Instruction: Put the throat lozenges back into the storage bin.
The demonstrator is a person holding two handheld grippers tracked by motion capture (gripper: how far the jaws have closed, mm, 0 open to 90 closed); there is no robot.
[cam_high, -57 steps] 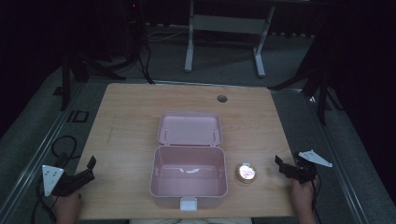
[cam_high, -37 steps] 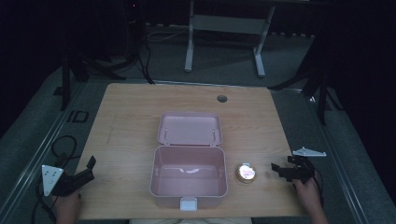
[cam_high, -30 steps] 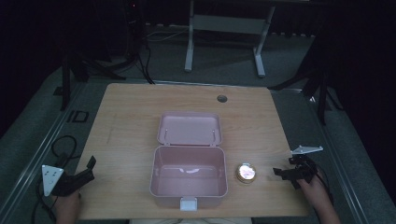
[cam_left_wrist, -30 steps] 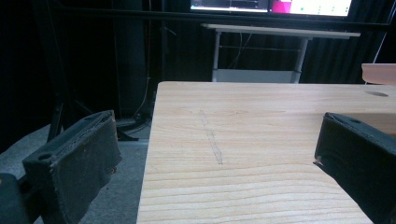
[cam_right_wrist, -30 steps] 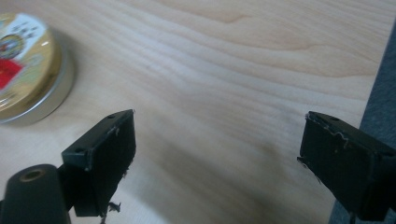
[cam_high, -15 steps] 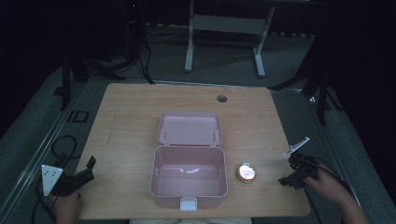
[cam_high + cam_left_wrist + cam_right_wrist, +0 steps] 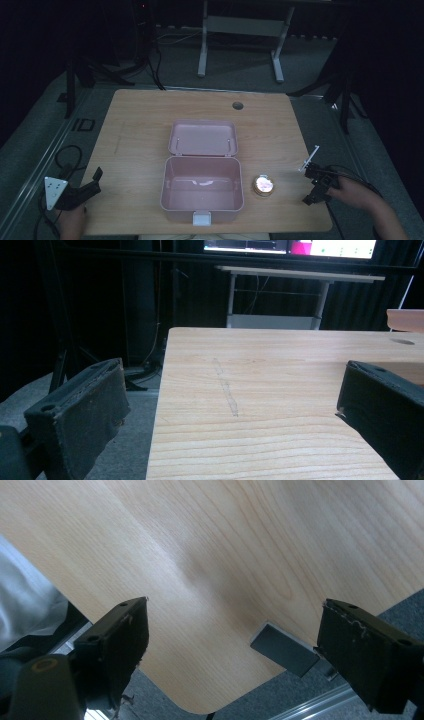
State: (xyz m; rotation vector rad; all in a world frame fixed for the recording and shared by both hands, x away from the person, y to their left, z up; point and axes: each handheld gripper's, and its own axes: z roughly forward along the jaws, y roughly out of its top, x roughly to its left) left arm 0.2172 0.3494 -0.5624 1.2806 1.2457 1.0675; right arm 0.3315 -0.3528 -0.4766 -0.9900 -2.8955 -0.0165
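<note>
1. Two grippers were seen, both held with jaws wide apart and nothing between them.
2. Right gripper was held over the table's right front corner, tipped down at bare wood, near the small round tin.
3. That tin was sat just beside the open pink box, on its right.
4. Left gripper was parked at the front left edge, well apart from the box.

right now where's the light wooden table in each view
high view: light wooden table fills the middle
left gripper view: centre to right edge, beyond the jaws
right gripper view: top, rounded corner at bottom
shared landmark: its round hole, far side high view, right edge left gripper view
</note>
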